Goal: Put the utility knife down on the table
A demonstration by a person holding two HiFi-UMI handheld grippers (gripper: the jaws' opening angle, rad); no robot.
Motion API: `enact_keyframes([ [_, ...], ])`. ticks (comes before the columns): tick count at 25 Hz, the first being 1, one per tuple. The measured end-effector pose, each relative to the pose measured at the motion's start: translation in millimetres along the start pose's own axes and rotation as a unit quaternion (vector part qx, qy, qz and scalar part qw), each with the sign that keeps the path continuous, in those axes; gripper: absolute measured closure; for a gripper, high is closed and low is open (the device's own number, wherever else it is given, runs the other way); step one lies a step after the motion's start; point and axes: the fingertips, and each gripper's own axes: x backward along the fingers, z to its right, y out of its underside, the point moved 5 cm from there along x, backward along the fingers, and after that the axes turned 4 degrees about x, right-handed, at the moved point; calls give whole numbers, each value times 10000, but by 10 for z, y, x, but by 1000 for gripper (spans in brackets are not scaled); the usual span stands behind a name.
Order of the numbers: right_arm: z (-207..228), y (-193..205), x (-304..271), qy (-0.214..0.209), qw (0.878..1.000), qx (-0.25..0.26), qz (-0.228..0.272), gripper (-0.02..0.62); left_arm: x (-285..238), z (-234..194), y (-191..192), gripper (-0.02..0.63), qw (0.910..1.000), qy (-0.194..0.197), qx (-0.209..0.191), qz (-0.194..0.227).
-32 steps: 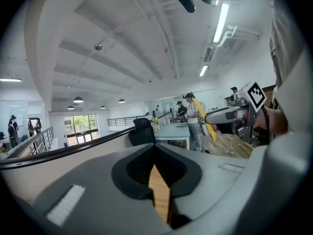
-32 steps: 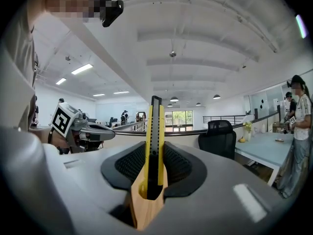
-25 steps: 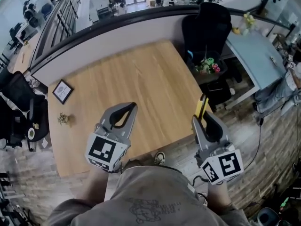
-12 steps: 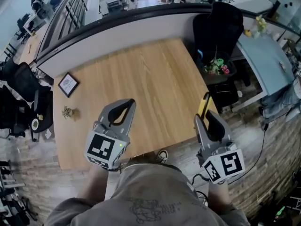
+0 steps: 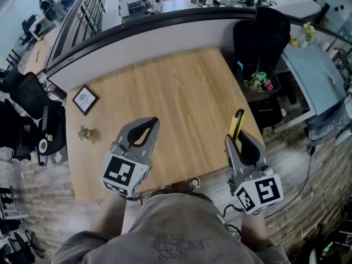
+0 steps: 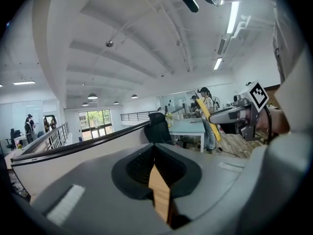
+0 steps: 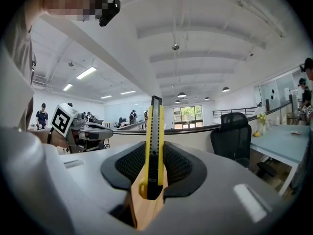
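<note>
Utility knife is sitting pinched in the right claw, hovering over the bench's right edge near its front corner. Left claw is idling, pressed together and empty. Risk: releasing here, the knife is likely tipping off the edge.

A wooden table is seen at centre, bounded at 12 o'clock by a curved grey wall. A black office chair is set at 2 o'clock, a pale desk at 3 o'clock. Ceiling strip lights are lit.

Frame lies behind ornament at the table's left.
</note>
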Motion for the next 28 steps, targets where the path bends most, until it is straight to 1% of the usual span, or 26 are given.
enact_keyframes([
  [4,29,91,-224,98,9998,56,-160,472,-71,-161,87,604,9998,5,188,36],
  [9,123,258,-636,18,9988,113,-480,472,-300,-350,286,604,9996,8,239,-172],
  [14,244,544,-1194,-136,9963,-79,-842,471,-572,-565,571,604,9976,73,555,-401],
  [17,353,818,-1536,-136,9927,-202,-1181,472,-754,-701,786,604,9957,60,673,-632],
  [21,398,1277,-1914,-138,9854,-336,-1664,471,-960,-840,1114,604,9915,47,963,-868],
  [25,399,1750,-2207,-201,9757,-478,-2130,471,-1154,-930,1445,604,9869,-20,1177,-1104],
  [28,397,2087,-2381,-219,9669,-508,-2490,471,-1248,-981,1717,604,9832,-15,1239,-1342],
])
